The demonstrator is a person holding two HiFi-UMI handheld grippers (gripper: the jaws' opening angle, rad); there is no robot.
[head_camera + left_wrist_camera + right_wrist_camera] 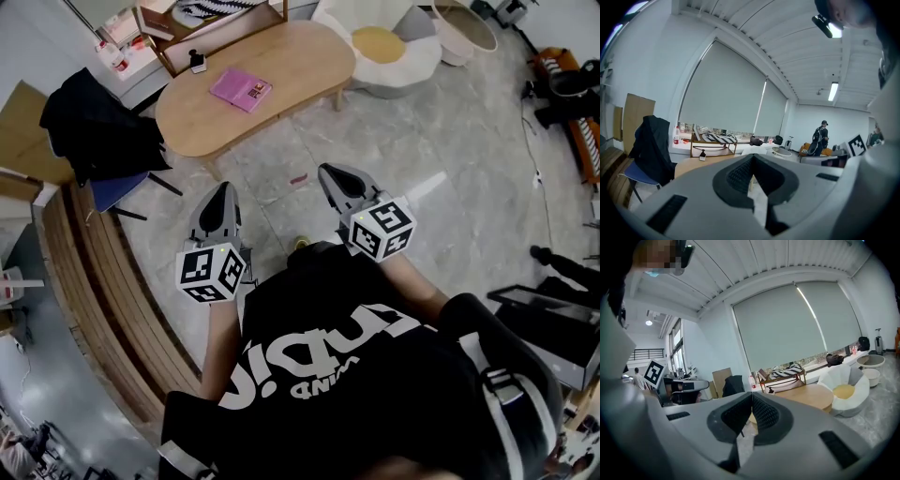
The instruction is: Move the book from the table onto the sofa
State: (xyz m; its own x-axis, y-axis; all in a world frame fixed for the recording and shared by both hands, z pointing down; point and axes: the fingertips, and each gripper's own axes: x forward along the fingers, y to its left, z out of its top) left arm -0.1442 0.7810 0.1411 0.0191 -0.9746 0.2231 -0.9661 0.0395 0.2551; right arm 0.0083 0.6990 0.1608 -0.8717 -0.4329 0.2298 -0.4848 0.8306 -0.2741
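Left claw point(223, 190): jaws together, nothing between the pads; the left gripper view confirmed it, ribbed pads meeting on a closed seam. Right claw point(333, 173): same state, shut and empty, per the right gripper view. Both were held out in front of me over bare floor point(281, 202), roughly side by side, pointing towards the counter point(300, 66).

The book point(241, 89), pink cover, lay flat on the counter, towards its middle and well apart from both claws. A small dark bottle point(197, 63) stood near the counter's far edge, clear of the book.

Progress, my reading: nothing of the task was done. The book was not grasped, not lifted, not touched. Left to do: close the distance to the counter, open a claw, take the book, carry it across, set it down.

Destination was uncertain. A white petal-shaped seat with a yellow cushion point(380, 47) stood just beside the counter's end; an orange piece point(562, 70) showed at the right edge of the head view, too cropped for me to tell which was the sofa meant.
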